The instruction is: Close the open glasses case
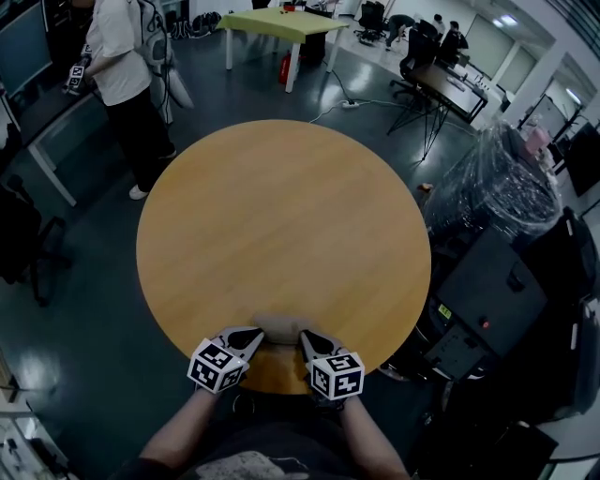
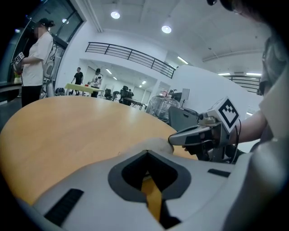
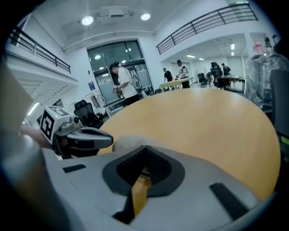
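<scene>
A pale grey glasses case (image 1: 278, 329) lies at the near edge of the round wooden table (image 1: 281, 234). It reads as one low rounded hump with no raised lid showing. My left gripper (image 1: 249, 339) sits at its left end and my right gripper (image 1: 309, 341) at its right end, both tips against or very close to it. In the left gripper view, the case (image 2: 156, 144) peeks over my shut left gripper (image 2: 146, 153), and the right gripper's fingertip (image 2: 180, 135) rests on it. From the right gripper view, the case (image 3: 128, 141) shows beyond my shut right gripper (image 3: 144, 150).
A person (image 1: 127, 84) stands on the floor past the table's far left. A plastic-wrapped bundle (image 1: 497, 187) and black equipment (image 1: 487, 300) stand close on the right. A green table (image 1: 281, 23) is far back.
</scene>
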Motion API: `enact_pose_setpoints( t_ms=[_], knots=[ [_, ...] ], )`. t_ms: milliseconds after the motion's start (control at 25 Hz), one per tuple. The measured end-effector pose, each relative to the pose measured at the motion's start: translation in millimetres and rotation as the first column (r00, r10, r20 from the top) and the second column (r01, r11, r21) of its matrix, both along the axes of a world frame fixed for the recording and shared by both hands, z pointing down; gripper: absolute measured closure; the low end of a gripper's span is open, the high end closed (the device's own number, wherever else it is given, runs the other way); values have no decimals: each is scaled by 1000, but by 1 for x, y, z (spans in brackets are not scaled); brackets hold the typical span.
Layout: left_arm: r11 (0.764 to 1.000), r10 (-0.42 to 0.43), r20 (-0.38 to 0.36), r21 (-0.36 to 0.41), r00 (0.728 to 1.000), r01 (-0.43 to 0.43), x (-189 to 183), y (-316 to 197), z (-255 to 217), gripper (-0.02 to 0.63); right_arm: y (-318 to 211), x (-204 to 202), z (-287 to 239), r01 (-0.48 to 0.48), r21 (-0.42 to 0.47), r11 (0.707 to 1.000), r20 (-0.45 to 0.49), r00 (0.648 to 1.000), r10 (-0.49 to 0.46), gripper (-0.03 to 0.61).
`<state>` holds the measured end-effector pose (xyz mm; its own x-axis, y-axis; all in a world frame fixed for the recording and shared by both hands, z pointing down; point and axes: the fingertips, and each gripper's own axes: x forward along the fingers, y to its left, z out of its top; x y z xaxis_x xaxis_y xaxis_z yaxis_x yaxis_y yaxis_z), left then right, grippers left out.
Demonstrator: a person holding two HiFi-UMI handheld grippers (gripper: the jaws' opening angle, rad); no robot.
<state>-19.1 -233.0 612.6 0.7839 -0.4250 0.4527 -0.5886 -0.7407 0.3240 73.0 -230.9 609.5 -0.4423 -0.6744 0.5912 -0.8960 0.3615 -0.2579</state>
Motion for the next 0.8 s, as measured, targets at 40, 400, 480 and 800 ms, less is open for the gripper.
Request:
enact_pose_setpoints(
  t_ms=[40, 400, 480, 800],
  knots=[
    [1000, 0, 8, -5, 1000, 0, 2, 1, 2, 606, 1, -1, 2, 8, 2, 1000, -15, 1000, -8, 589],
    [999, -29, 19, -42, 999, 30, 3, 2, 12, 606, 6, -1, 8, 23, 18, 1000, -36, 999, -22, 589],
    [998, -34, 6, -49, 999, 34, 2, 2, 12, 606, 6, -2, 8, 26, 29, 999, -50, 998, -24, 589],
    [997, -44, 57, -62, 997, 48, 5, 0, 18, 606, 4, -1, 11, 71, 31, 997, -91, 994, -68, 589]
  ],
)
